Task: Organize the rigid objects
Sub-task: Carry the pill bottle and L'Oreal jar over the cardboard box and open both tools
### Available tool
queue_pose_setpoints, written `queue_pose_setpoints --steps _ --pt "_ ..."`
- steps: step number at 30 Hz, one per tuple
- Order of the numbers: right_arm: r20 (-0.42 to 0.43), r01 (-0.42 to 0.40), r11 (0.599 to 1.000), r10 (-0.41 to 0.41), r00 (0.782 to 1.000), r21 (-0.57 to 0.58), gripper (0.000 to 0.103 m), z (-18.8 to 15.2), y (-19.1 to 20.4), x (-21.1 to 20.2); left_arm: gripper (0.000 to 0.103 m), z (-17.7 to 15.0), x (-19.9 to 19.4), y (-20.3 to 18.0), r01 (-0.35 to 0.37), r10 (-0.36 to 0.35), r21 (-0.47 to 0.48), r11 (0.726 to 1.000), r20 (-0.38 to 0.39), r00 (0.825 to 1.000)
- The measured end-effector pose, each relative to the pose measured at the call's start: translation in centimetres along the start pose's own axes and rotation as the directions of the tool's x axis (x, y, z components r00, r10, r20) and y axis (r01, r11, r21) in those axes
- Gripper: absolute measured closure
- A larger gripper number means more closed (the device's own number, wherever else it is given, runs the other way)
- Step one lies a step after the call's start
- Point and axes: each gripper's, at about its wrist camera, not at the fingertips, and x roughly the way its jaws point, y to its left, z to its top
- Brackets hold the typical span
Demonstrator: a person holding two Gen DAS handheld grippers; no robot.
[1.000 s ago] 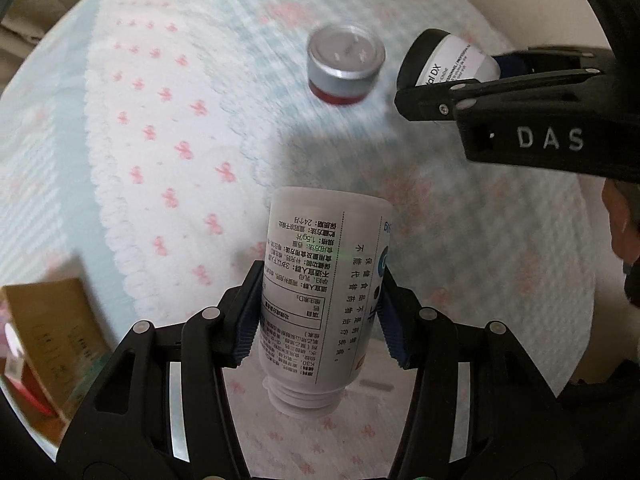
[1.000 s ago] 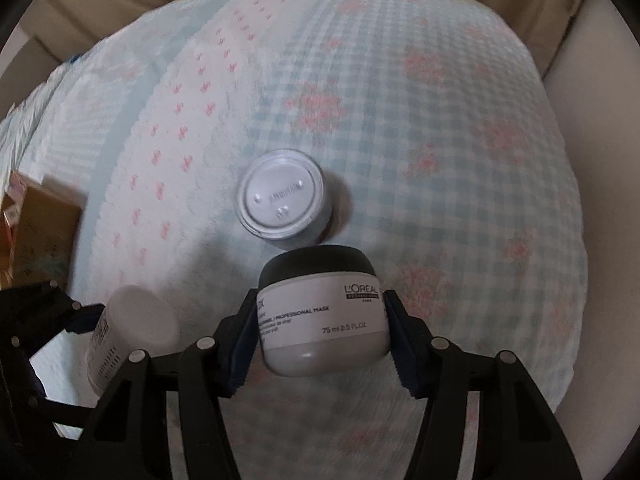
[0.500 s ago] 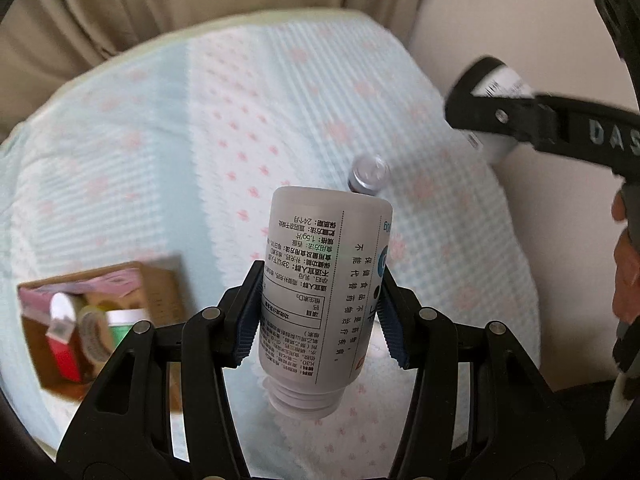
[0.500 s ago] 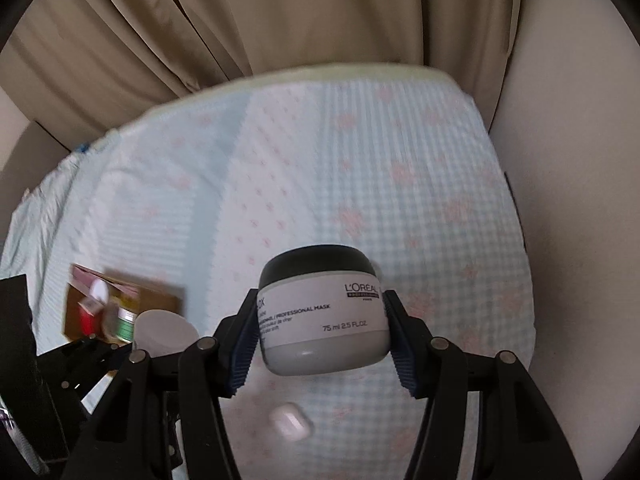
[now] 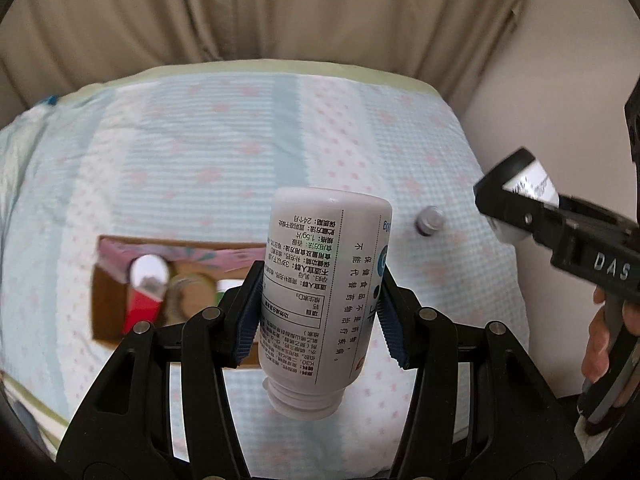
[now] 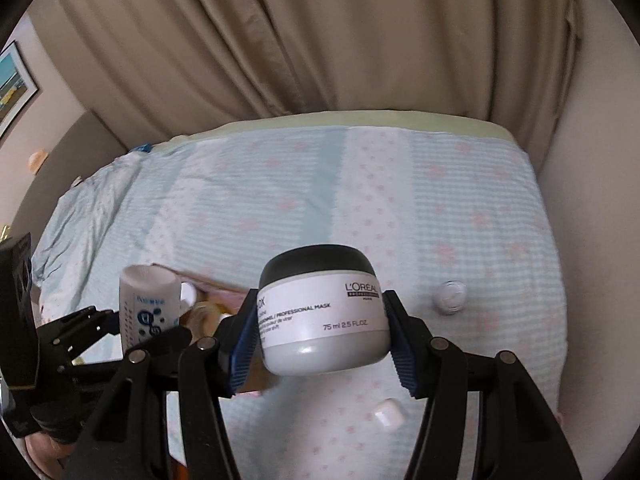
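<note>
My left gripper (image 5: 320, 316) is shut on a white supplement bottle (image 5: 320, 292), held upside down high above the bed. The bottle also shows in the right wrist view (image 6: 148, 304). My right gripper (image 6: 320, 340) is shut on a grey L'Oreal jar with a black lid (image 6: 324, 312), held upright; the jar shows at the right of the left wrist view (image 5: 520, 196). A cardboard box (image 5: 108, 312) with several items inside lies on the bed, below and left of the bottle. A small silver-lidded jar (image 5: 429, 220) stands on the bed to the right.
The bed carries a light blue and pink quilt (image 5: 224, 148). Beige curtains (image 6: 320, 40) hang behind it and a wall (image 6: 592, 240) runs along its right side. A small white object (image 6: 387, 417) lies on the quilt near the front.
Both grippers have risen well above the bed with their objects still held. The silver-lidded jar now looks small and far, and the cardboard box has come fully into view.
</note>
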Motion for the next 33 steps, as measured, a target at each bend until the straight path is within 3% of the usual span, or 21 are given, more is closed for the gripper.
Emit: queue_pose_setpoints --steps 8,17,25,33 --pt "-0.037 -0.030 1.000 0.029 0.999 -0.011 0.049 -1.6 8.7 2.9 0.054 -1.9 -0.6 10.0 -0.019 0.019 -0.024 1.000 -0.016 1.000" --pt "-0.114 0.031 0.993 -0.017 0.993 0.117 0.049 -3.9 15.8 9.5 0.054 -3.1 3.4 20.2 0.002 0.000 0.021 1.000 -0.095 0.995" --pt "-0.200 0.119 0.966 -0.072 0.977 0.231 0.049 -7.4 18.7 17.2 0.054 -3.0 10.8 27.0 0.016 -0.009 0.042 0.999 -0.161 0.987" --pt "-0.293 0.185 0.952 -0.109 0.950 0.244 0.049 -10.4 18.8 23.0 0.054 -3.5 17.0 28.9 0.030 -0.018 0.052 0.998 -0.227 0.974"
